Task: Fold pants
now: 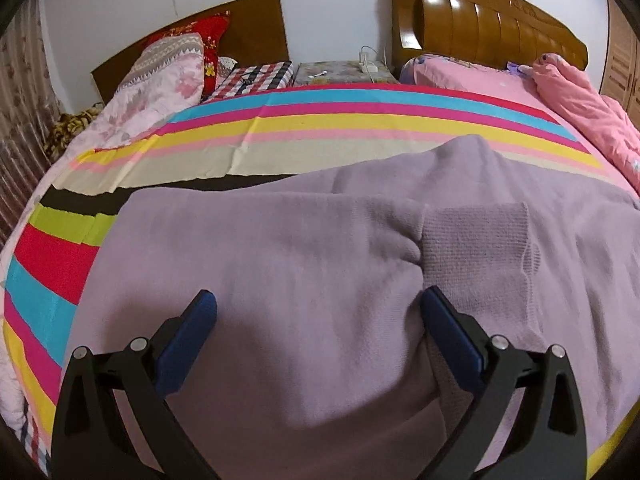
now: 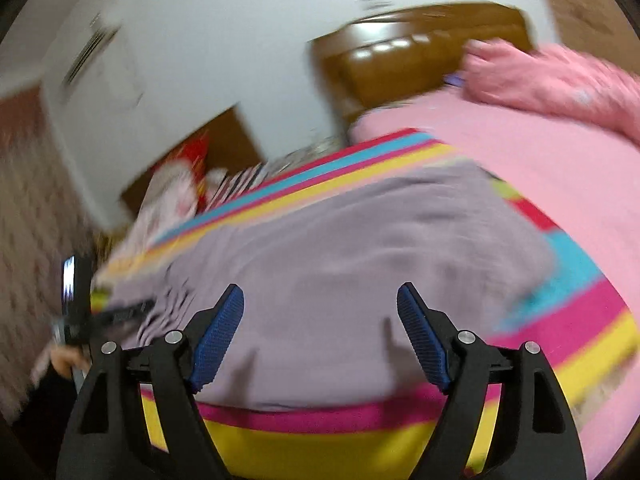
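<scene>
Lilac pants (image 1: 300, 248) lie on a striped bed (image 1: 320, 120); left claw (image 1: 320, 312) and right claw (image 2: 320, 304) spread, empty. Blurred right view: possibly a crooked, single-layer grab.

Open striped sheet (image 1: 280, 128) lay flat beyond the lilac pants (image 1: 300, 248), free passage across it. Left of the pants, a heaped floral quilt (image 1: 160, 80) blocked the way; right of them, a bunched pink duvet (image 1: 580, 108) rose. Beyond the pants stood a cluttered nightstand (image 1: 340, 74).
</scene>
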{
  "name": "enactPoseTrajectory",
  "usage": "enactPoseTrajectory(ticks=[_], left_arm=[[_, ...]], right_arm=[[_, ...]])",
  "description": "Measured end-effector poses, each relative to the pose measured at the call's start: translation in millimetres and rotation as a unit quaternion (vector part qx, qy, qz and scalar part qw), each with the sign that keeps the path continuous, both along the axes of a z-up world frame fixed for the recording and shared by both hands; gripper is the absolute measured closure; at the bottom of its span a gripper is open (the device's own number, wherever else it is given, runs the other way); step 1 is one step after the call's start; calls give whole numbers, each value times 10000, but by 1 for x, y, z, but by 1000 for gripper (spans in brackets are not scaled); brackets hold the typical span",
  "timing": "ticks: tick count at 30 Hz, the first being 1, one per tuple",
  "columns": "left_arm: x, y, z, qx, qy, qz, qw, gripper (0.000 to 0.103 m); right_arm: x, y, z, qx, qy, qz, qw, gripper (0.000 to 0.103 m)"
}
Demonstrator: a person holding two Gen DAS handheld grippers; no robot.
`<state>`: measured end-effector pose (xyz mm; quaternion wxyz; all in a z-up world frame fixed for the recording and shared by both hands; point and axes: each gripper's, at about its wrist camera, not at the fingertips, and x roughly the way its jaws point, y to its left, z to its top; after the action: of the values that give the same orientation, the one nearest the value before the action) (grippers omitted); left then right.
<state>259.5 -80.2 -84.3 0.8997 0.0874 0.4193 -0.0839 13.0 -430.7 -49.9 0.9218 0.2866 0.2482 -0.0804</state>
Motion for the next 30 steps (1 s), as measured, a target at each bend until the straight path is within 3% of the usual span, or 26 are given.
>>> enactPoseTrajectory(ticks=[3, 8, 11, 15, 19, 22, 30], left_arm=[[3, 5, -1, -127, 62, -1, 9999, 1], [3, 4, -1, -95, 53, 26, 9999, 1], [3, 4, -1, -100, 55, 26, 9999, 1], [3, 4, -2, -104, 56, 26, 9999, 1], [3, 4, -2, -80, 49, 28, 10000, 1], [4, 4, -2, -83, 51, 25, 9999, 1], [5, 4, -2, -90, 53, 36, 9999, 1]], right_arm=[[-30, -37, -21, 796, -88, -590, 9950, 27], [-29, -63, -40, 1309, -19, -769, 9884, 28], [-18, -69, -37, 1256, -56, -716, 9895, 28], [-1, -70, -35, 1280, 240, -434, 9905, 28], [20, -58, -29, 720, 1194, -301, 9898, 33], [31, -59, -26, 716, 1536, -139, 9854, 31], [45, -86, -34, 1473, 1084, -335, 9826, 29]])
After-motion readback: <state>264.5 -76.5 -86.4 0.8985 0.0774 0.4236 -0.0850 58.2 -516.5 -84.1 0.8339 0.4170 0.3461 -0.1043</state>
